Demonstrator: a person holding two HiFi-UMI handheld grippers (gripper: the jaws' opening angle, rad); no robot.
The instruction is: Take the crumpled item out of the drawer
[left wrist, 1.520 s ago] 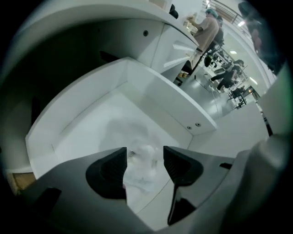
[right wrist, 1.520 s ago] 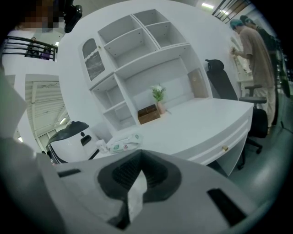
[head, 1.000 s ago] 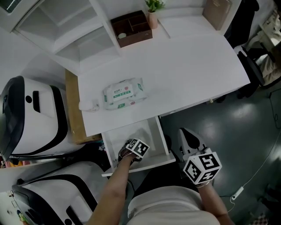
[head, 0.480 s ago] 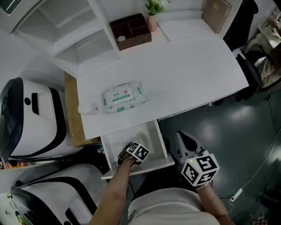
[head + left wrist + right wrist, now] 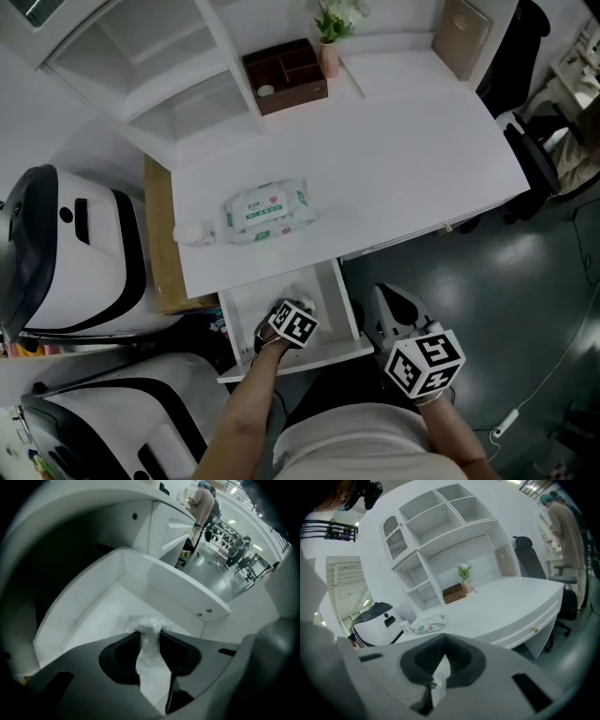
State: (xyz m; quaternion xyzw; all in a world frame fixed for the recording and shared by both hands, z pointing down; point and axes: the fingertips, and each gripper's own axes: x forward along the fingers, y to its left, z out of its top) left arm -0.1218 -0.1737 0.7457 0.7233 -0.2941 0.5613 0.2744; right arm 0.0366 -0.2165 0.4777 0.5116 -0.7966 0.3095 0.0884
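The white drawer (image 5: 336,302) stands pulled out under the desk. My left gripper (image 5: 298,305) reaches down into it. A crumpled white tissue (image 5: 149,631) lies on the drawer floor (image 5: 105,609), and it sits right between the left gripper (image 5: 150,638) jaws. Those jaws are closing, and both touch the tissue's sides. In the head view the tissue is mostly hidden under the gripper's marker cube. My right gripper (image 5: 392,298) hangs outside the drawer, to its right and above the dark floor. Its jaws (image 5: 443,641) meet at the tips with nothing in them.
On the white desk (image 5: 403,159) lie a pack of wet wipes (image 5: 267,211) and a small white object (image 5: 192,232). A brown organiser box (image 5: 286,75) and a potted plant (image 5: 330,28) stand at the back. A white and black machine (image 5: 66,244) stands left, an office chair (image 5: 539,141) right.
The left gripper has edged slightly deeper into the drawer. The right gripper has barely moved.
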